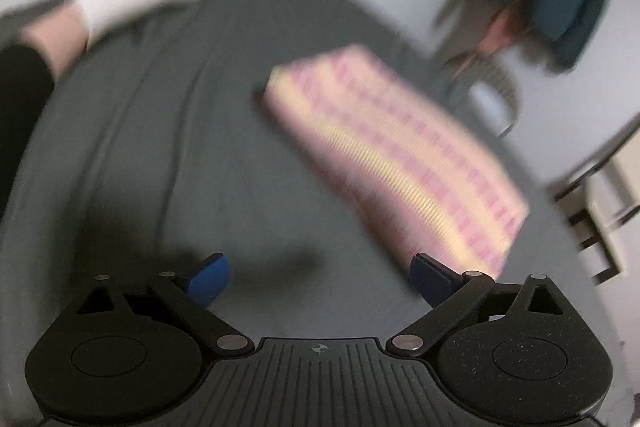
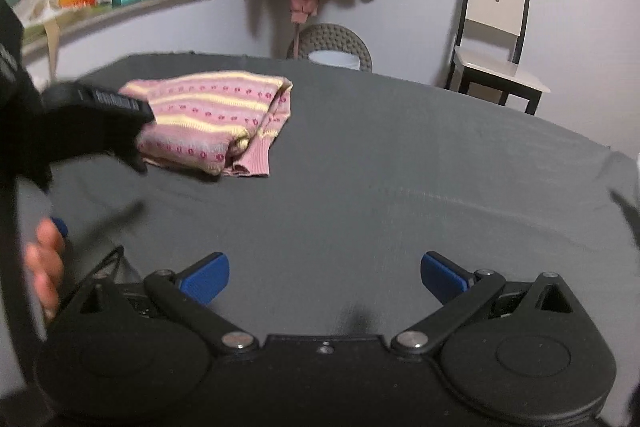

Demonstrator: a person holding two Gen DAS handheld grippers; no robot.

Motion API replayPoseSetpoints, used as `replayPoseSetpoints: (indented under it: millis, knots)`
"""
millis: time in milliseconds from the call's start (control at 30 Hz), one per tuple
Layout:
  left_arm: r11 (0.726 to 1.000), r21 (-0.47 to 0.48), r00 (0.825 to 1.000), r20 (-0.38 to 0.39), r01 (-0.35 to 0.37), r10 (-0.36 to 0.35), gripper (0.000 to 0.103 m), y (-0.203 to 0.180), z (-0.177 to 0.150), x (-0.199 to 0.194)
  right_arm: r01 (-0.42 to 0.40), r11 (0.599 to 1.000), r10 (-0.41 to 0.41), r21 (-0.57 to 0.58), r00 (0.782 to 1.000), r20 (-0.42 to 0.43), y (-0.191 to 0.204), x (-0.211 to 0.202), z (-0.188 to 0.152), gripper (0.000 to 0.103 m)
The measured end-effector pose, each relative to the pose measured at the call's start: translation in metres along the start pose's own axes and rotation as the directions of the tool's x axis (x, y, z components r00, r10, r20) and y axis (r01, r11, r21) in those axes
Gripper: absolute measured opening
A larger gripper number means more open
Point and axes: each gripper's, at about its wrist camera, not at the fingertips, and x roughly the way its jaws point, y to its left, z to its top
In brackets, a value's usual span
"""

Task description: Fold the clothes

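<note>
A pink and yellow striped sweater [image 2: 212,119] lies on a table [image 2: 400,167] covered in dark grey cloth. It is already folded into a compact, roughly rectangular bundle, with a ribbed cuff or hem sticking out at its near right corner. No other loose garment shows on the table, so the folding looks finished or nearly so; at most the protruding ribbed edge may need tucking, or the bundle may need moving aside.

In the right wrist view the sweater sits toward the far left of the table, well apart from the right gripper [image 2: 324,277], whose blue fingers [image 2: 204,277] are spread wide and hold nothing. The dark body of the other gripper overlaps the sweater's left end in this view.

The left wrist view is blurred. There the sweater [image 1: 396,163] appears as a long strip, its long axis running diagonally from far left to near right, its stripes running along that length. Its near end lies just beyond the left gripper [image 1: 320,279], by the right finger [image 1: 432,277]; whether they touch cannot be told. These fingers are also spread wide and empty.

A chair [image 2: 496,27] stands beyond the table against the wall.
</note>
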Motion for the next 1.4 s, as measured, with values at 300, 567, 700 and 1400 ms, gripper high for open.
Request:
replayPoseSetpoints:
  millis: [300,567,700,1400]
  knots:
    - [0.892,0.410,0.956,0.283,-0.191,0.074,0.098,0.002,0.011,-0.076,0.006,0.999,0.002,-0.053,0.986,0.164,0.004,-0.043,0.015,0.103]
    - [0.911,0.354,0.977,0.094,-0.214,0.193,0.098,0.034,0.002,-0.048,-0.058,0.997,0.050,0.042,0.986,0.160,-0.006,-0.063,0.017,0.103]
    - [0.884,0.395,0.968,0.079,-0.249,0.238,0.098,0.020,0.001,-0.042,0.066,0.998,-0.064,-0.016,0.996,0.067,0.005,-0.043,0.011,0.103]
    - [0.771,0.634,0.988,0.148,-0.064,-0.040,0.098,0.002,-0.013,-0.125,-0.240,0.965,0.236,0.108,0.971,0.045,-0.026,-0.065,0.032,0.103]
